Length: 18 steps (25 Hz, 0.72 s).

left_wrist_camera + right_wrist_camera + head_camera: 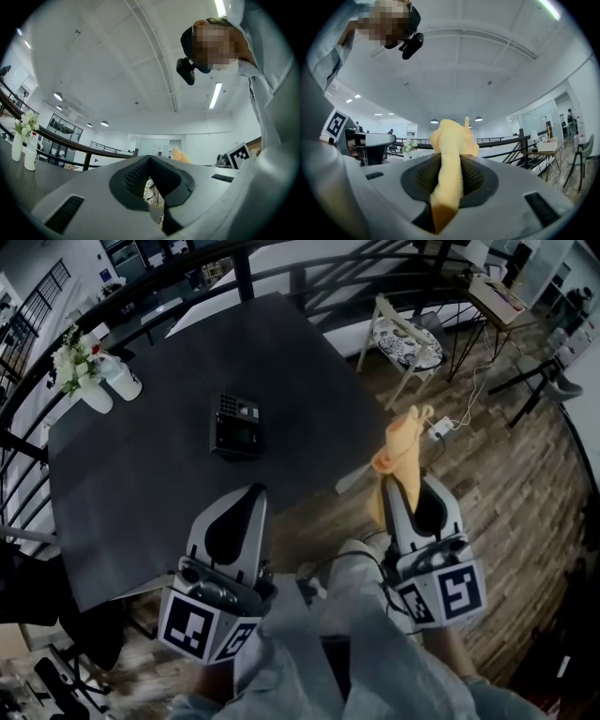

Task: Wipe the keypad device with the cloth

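Head view: keypad device [236, 425], flat dark slab with a button grid at its far end and a glossy panel below. Lies near the middle of the matte charcoal table [131, 493], well in from every edge. Well apart from it, past the table's right edge, soft yellow-orange cloth [401, 457], bunched and standing up out of the right gripper [405, 486], clamped between its ribbed black pads [476, 176]. Left gripper [248, 491] over the table's near edge, smooth grey jaws together, nothing between them. At the far left corner, white flower vase [80, 376] beside a pale bottle [122, 378].
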### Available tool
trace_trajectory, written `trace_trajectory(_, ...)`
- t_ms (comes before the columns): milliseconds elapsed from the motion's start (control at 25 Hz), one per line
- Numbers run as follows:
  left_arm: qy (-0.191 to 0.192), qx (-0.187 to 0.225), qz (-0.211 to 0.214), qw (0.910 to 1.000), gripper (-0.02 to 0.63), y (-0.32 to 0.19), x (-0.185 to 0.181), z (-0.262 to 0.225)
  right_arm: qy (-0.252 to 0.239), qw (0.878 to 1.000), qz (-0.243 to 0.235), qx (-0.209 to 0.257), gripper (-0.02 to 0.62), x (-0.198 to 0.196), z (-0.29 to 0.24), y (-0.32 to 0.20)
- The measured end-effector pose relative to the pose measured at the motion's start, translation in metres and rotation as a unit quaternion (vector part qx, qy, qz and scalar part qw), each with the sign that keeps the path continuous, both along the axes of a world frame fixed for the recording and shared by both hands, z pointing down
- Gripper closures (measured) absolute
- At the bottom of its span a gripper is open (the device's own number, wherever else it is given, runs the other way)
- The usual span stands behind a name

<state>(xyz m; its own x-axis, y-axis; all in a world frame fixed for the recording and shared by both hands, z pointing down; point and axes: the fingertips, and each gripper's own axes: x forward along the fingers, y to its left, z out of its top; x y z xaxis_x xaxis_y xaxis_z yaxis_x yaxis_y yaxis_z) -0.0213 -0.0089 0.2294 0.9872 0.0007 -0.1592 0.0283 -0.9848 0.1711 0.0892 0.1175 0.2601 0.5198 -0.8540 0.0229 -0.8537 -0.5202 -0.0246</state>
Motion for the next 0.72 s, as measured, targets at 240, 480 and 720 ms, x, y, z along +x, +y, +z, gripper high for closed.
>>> trace_trajectory(240, 0.005, 0.0, -0.015, 0.9999, 0.594, -0.008, 0.0, 0.0, -0.003, 1.0, -0.015, -0.006, 0.495, 0.002, 0.006, -0.01)
trace_trajectory(480, 0.008, 0.002, -0.055, 0.9985, 0.594, -0.024, 0.004, -0.002, 0.003, 0.999, -0.053, -0.009, 0.495, 0.016, 0.004, -0.036)
trace_trajectory(720, -0.005, 0.004, -0.104, 0.9945, 0.594, -0.045, 0.018, -0.004, -0.002, 0.994, -0.106, -0.013, 0.495, 0.041, 0.006, -0.07)
